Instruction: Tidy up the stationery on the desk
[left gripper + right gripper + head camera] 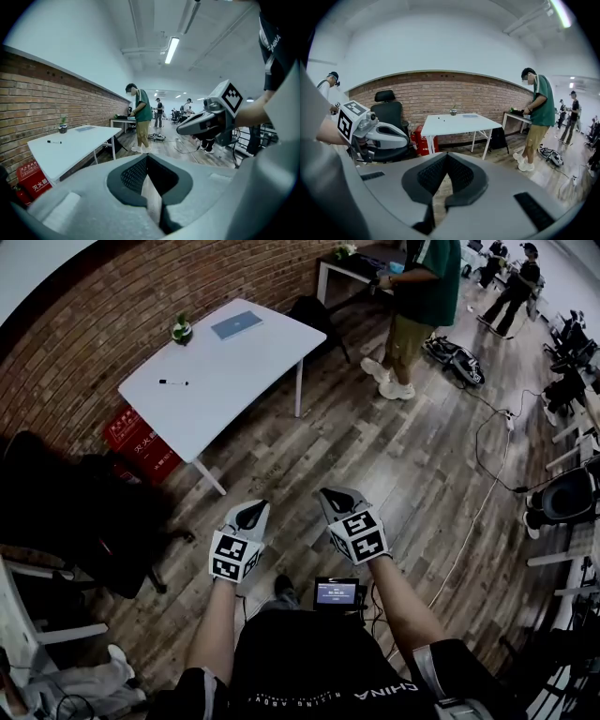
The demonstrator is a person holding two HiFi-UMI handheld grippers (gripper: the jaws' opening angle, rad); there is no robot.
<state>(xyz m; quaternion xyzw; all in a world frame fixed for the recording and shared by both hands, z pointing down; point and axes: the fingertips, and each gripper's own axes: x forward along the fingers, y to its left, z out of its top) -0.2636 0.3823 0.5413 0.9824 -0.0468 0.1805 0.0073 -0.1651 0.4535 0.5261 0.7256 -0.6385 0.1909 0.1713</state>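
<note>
Standing well short of the white rectangular desk (246,371). My left gripper (251,514) and right gripper (335,499) are both closed tight and empty, carried side by side, likely for the approach. On the desk: 1 black pen (173,382) and 1 flat blue notebook (236,325), well apart.

Left gripper (149,180): jaws together, nothing between. White desk (82,146) carries a pen (54,142), a potted plant (62,125) and a blue pad (85,128). Right gripper (181,130) is well right of the desk.

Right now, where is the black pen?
The pen lies on the white desk, upper left in the head view, nearer us than the potted plant.
</note>
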